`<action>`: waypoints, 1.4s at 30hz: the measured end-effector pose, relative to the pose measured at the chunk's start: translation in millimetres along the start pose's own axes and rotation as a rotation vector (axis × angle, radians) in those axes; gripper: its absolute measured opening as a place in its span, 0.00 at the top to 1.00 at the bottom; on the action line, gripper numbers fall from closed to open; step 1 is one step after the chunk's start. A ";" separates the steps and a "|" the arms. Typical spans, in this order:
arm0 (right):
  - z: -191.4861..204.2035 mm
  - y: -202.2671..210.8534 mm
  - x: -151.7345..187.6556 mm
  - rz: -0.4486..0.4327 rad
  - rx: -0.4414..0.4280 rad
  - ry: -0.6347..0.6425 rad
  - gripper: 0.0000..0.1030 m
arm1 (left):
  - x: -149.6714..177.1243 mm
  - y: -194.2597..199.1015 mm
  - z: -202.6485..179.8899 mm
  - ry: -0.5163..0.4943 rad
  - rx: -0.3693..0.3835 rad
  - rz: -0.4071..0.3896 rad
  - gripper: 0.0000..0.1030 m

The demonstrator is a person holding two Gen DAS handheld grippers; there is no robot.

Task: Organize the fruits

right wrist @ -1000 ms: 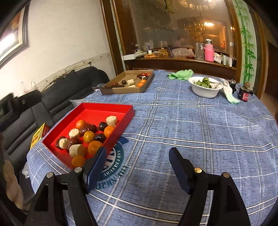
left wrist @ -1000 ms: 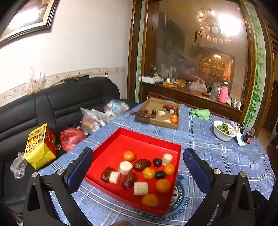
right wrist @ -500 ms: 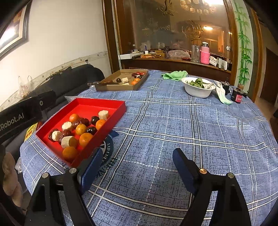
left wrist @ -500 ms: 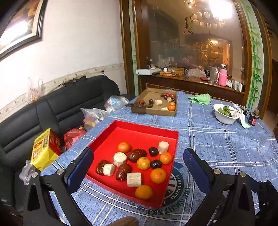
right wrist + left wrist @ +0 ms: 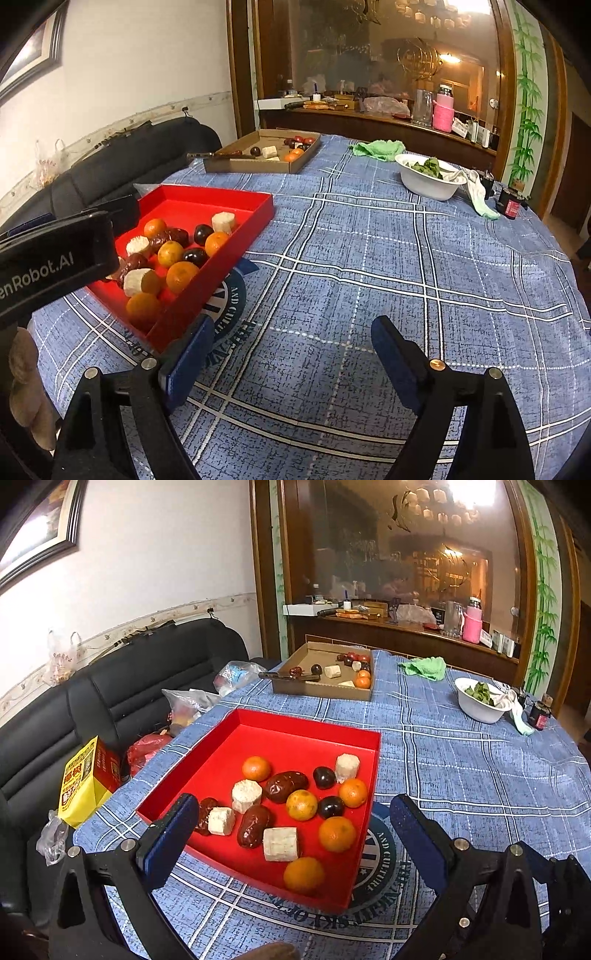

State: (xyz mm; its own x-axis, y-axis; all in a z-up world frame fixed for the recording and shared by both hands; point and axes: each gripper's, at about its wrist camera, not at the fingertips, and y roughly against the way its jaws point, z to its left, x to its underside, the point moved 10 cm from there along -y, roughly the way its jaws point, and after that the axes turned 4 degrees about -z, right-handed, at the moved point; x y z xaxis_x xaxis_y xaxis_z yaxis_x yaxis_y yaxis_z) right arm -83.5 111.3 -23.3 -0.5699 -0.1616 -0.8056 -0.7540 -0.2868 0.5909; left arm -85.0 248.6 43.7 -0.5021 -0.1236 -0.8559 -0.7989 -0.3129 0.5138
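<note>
We hold the left hand-held gripper [image 5: 291, 825] released above the near edge of the red tray [image 5: 295, 734]. The right hand-held gripper [image 5: 291, 349] is opening over bare tabletop [image 5: 388, 266], empty. Fruits [image 5: 301, 805] fill the tray's near half; the cardboard box [image 5: 325, 690] sits far.

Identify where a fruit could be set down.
The red tray's far half is bare. So is the tablecloth between tray and white bowl. Fruit crowds the tray's near half, and the cardboard box's right end.
</note>
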 end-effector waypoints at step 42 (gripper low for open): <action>1.0 -11.3 8.1 0.048 0.016 0.013 0.08 | 16.5 -15.2 -4.4 0.003 0.026 0.068 0.00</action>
State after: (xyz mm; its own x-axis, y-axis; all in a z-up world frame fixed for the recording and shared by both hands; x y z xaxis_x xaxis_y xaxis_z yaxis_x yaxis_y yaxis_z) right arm -79.9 114.2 -36.5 -0.6013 -0.1870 -0.7768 -0.7312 -0.2630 0.6294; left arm -79.7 247.1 21.5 -0.5541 -0.1468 -0.8194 -0.7714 -0.2795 0.5717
